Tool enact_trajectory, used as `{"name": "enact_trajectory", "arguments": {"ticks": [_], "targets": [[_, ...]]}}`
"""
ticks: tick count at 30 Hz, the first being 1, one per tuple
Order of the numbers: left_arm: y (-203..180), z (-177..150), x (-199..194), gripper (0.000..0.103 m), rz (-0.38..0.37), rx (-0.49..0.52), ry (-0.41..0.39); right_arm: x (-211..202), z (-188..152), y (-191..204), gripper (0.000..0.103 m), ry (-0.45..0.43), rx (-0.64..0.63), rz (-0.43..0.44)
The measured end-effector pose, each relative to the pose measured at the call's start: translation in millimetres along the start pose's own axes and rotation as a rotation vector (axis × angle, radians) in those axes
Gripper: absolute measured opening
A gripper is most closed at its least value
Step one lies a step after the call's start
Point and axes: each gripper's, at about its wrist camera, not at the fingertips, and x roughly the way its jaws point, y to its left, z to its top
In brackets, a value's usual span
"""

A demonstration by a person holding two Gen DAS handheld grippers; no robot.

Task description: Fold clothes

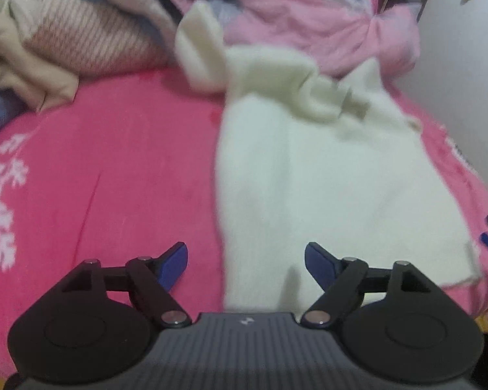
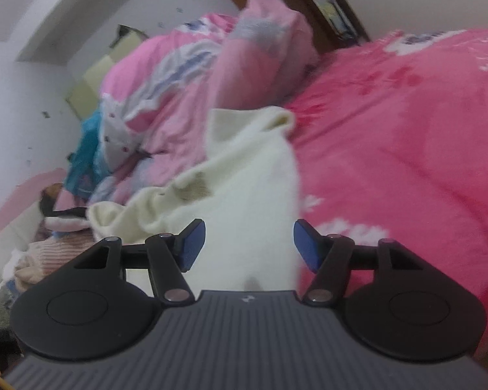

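The cream sweater lies spread on the bed, over the bright pink floral bedsheet, its body flat and one sleeve bunched and turned back across the upper part.

Left gripper: jaws wide apart, holding nothing. It hangs above the sweater's near hem; whether the blue pads touch the knit cannot be told. The left pad sits over bare sheet, the right over the sweater.

Right gripper: jaws likewise wide apart and empty — the sweater's white body fills the gap between the pads and runs away toward its crumpled collar end. Contact with the cloth is not determinable from the right wrist view. In the left wrist view its blue fingertips just show at the sweater's far right edge.

Surroundings: a pale pink quilt heaped beyond the sweater; a striped pink-and-beige garment on a pile to the left, well apart from the sweater — untouched by either gripper. A wooden headboard stands behind the pink pillow.
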Motion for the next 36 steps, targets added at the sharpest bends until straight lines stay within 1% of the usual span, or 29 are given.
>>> {"name": "enact_trajectory", "arguments": {"ticks": [1, 3, 5, 7, 10, 11, 12, 13, 14, 15, 16, 17, 18, 19, 20, 21, 24, 28, 33, 34, 36], "targets": [[3.1, -4.2, 2.1, 0.08, 0.001, 0.001, 0.007, -1.2, 2.4, -4.2, 0.06, 0.015, 0.007, -0.015], [7.7, -11.0, 2.6, 0.08, -0.015, 0.009, -0.005, -2.0, 6.2, -12.9, 0.06, 0.054, 0.03, -0.032], [8.4, -15.8, 1.4, 0.08, -0.021, 0.029, -0.022, 1.5, 7.2, -18.9, 0.06, 0.109, 0.059, -0.018], [6.0, -18.2, 1.3, 0.078, -0.01, 0.04, -0.03, 8.2, 5.3, -19.8, 0.06, 0.175, 0.074, -0.017], [2.2, -19.7, 1.5, 0.067, 0.001, 0.051, -0.044, 13.2, 1.4, -13.2, 0.058, 0.241, 0.049, -0.014], [2.0, -19.4, 1.9, 0.061, -0.003, 0.049, -0.043, 13.0, -0.2, -11.0, 0.056, 0.255, 0.039, -0.014], [1.7, -19.2, 2.3, 0.055, -0.007, 0.047, -0.042, 12.7, -1.7, -8.8, 0.052, 0.268, 0.03, -0.015], [1.9, -19.0, 2.8, 0.053, -0.013, 0.04, -0.04, 12.4, -3.3, -6.5, 0.051, 0.281, 0.02, -0.015], [1.9, -18.8, 2.9, 0.045, -0.02, 0.035, -0.039, 12.2, -4.9, -4.3, 0.045, 0.295, 0.011, -0.015], [1.3, -18.6, 3.2, 0.035, -0.028, 0.031, -0.038, 11.9, -6.4, -2.1, 0.04, 0.308, 0.001, -0.015], [0.7, -18.5, 3.5, 0.03, -0.037, 0.028, -0.036, 11.6, -8.0, 0.2, 0.038, 0.322, -0.009, -0.016], [-0.5, -19.1, 3.8, 0.023, -0.042, 0.027, -0.038, 11.4, -9.6, 2.4, 0.033, 0.335, -0.018, -0.016], [-1.8, -19.6, 4.0, 0.019, -0.046, 0.026, -0.04, 11.0, -11.1, 4.7, 0.025, 0.347, -0.029, -0.017], [-3.3, -20.5, 4.1, 0.016, -0.041, 0.029, -0.045, 9.9, -12.2, 6.9, 0.02, 0.351, -0.045, -0.02], [-4.0, -21.0, 3.8, 0.014, -0.039, 0.027, -0.05, 8.2, -13.1, 8.0, 0.013, 0.351, -0.05, -0.015], [-4.7, -21.4, 3.4, 0.012, -0.038, 0.025, -0.054, 6.4, -13.5, 9.0, 0.01, 0.349, -0.054, -0.01], [-7.3, -21.0, -3.5, 0.01, -0.041, 0.028, -0.063, -1.7, -7.9, 11.6, 0.008, 0.31, -0.067, 0.005], [-12.1, -20.6, -20.6, 0.009, -0.097, 0.032, -0.055, -16.0, 8.3, 14.0, 0.007, 0.256, -0.073, 0.043], [-26.5, -26.3, -34.8, 0.009, -0.19, 0.054, -0.003, -26.8, 26.9, 3.2, 0.007, 0.25, -0.078, 0.038], [-30.0, -28.3, -34.7, 0.009, -0.201, 0.064, 0.01, -27.8, 29.1, -2.8, 0.007, 0.253, -0.071, 0.028], [-35.5, -31.6, -29.7, 0.009, -0.198, 0.091, 0.027, -24.8, 30.1, -16.3, 0.007, 0.266, -0.045, 0.012]]}}
